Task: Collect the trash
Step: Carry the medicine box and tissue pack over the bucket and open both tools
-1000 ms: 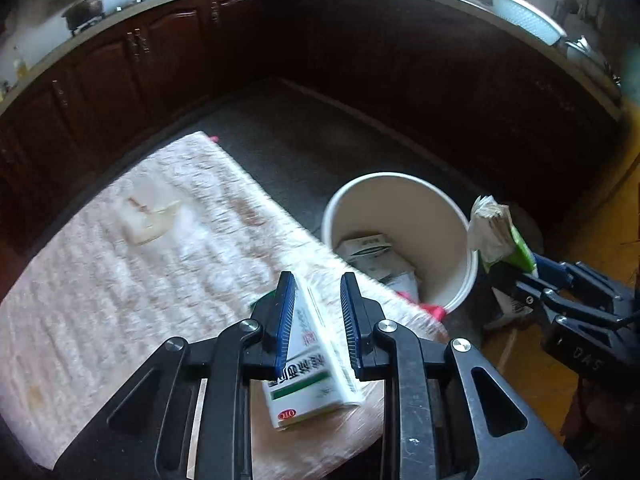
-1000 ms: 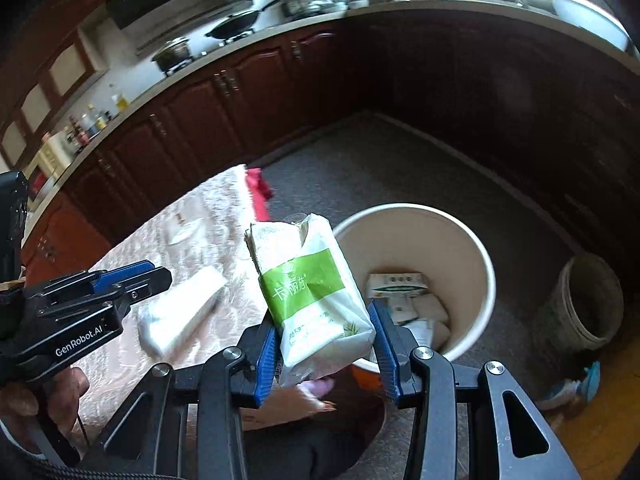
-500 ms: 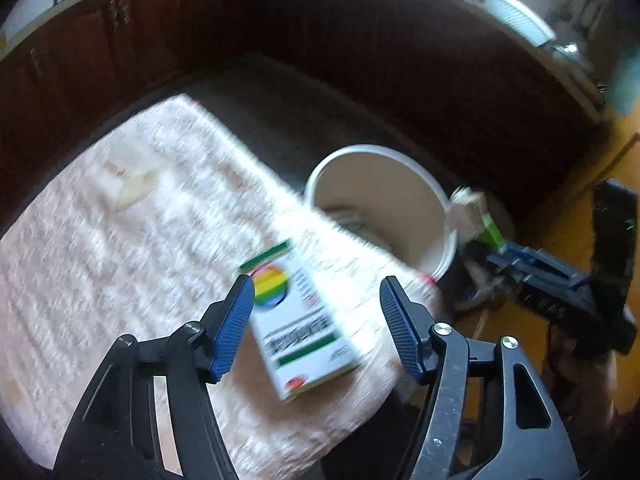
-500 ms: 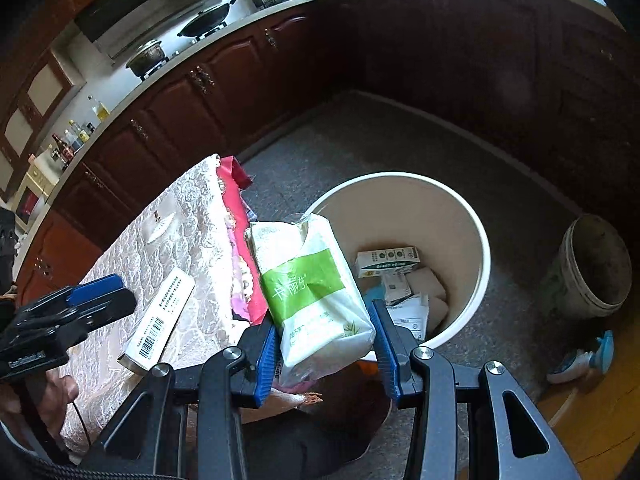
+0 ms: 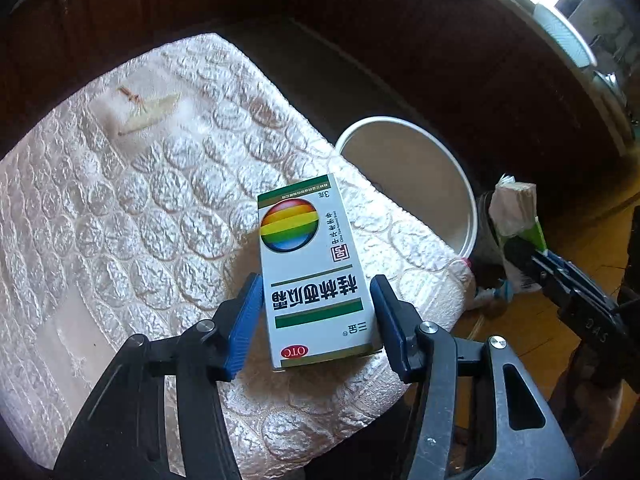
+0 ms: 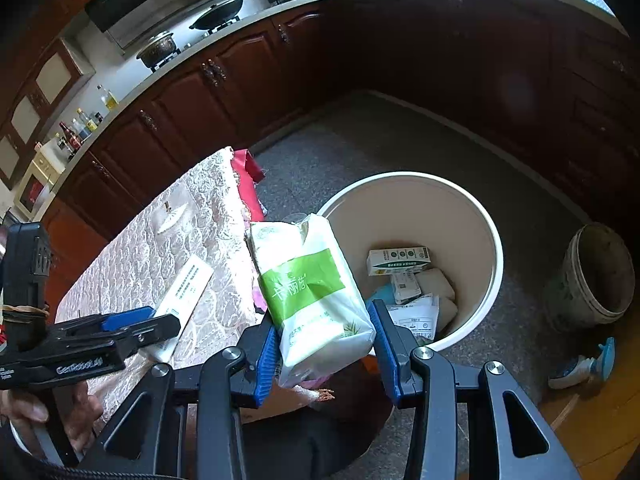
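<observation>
A white medicine box (image 5: 314,272) with a rainbow ball lies flat on the table's lace cloth (image 5: 120,220), near its corner. My left gripper (image 5: 314,312) is open, its blue pads either side of the box's near end without clamping it. The box also shows in the right wrist view (image 6: 182,296), with the left gripper (image 6: 132,326) over it. My right gripper (image 6: 326,344) is shut on a green-and-white tissue pack (image 6: 312,296), held beside the rim of the white trash bucket (image 6: 492,248). The bucket (image 5: 464,184) stands on the floor past the table's corner.
A crumpled clear wrapper (image 5: 148,114) lies further back on the cloth. The bucket holds several boxes and papers (image 6: 400,260). A dirty grey pail (image 6: 600,276) stands right of it. Dark wooden cabinets (image 6: 240,92) ring the floor.
My left gripper has opened and let the medicine box down flat on the cloth, then closed in around its near end. My right gripper with the tissue pack has moved nearer the bucket.
</observation>
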The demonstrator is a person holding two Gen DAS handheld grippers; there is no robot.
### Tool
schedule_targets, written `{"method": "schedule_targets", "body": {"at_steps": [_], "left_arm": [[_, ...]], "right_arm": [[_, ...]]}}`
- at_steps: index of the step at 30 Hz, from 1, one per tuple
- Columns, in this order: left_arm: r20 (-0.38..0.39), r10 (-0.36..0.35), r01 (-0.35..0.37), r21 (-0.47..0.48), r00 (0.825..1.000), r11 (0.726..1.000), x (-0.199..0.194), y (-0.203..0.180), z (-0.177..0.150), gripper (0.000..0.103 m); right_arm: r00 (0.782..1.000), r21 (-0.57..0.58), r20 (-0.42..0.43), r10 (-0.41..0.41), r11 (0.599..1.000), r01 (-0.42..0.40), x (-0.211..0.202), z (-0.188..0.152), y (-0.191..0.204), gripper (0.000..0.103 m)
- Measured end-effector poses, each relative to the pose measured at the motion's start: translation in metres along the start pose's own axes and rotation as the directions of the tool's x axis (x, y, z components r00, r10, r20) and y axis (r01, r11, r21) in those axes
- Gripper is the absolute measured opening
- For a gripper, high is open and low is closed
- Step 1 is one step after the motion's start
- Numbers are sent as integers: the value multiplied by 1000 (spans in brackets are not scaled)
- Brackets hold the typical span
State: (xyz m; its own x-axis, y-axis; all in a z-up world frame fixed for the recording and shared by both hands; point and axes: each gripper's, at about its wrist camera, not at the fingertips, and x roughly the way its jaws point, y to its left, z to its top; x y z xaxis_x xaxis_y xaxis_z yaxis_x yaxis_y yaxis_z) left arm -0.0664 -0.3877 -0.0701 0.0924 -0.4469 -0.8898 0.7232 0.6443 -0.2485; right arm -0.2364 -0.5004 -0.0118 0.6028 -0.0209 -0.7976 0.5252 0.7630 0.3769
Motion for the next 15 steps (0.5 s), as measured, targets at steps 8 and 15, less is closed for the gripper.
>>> {"method": "schedule_targets", "body": {"at_steps": [8,15], "left_arm": [[104,5,-16,114,995,993,-31,-34,13,53],[116,3,-24,177,993,984,-24,-68,31,53]], "right_arm": [[1000,33,28,-12,999,11,-9,3,-12,41],[999,78,35,-34,996,31,-13,6,-32,41]]}}
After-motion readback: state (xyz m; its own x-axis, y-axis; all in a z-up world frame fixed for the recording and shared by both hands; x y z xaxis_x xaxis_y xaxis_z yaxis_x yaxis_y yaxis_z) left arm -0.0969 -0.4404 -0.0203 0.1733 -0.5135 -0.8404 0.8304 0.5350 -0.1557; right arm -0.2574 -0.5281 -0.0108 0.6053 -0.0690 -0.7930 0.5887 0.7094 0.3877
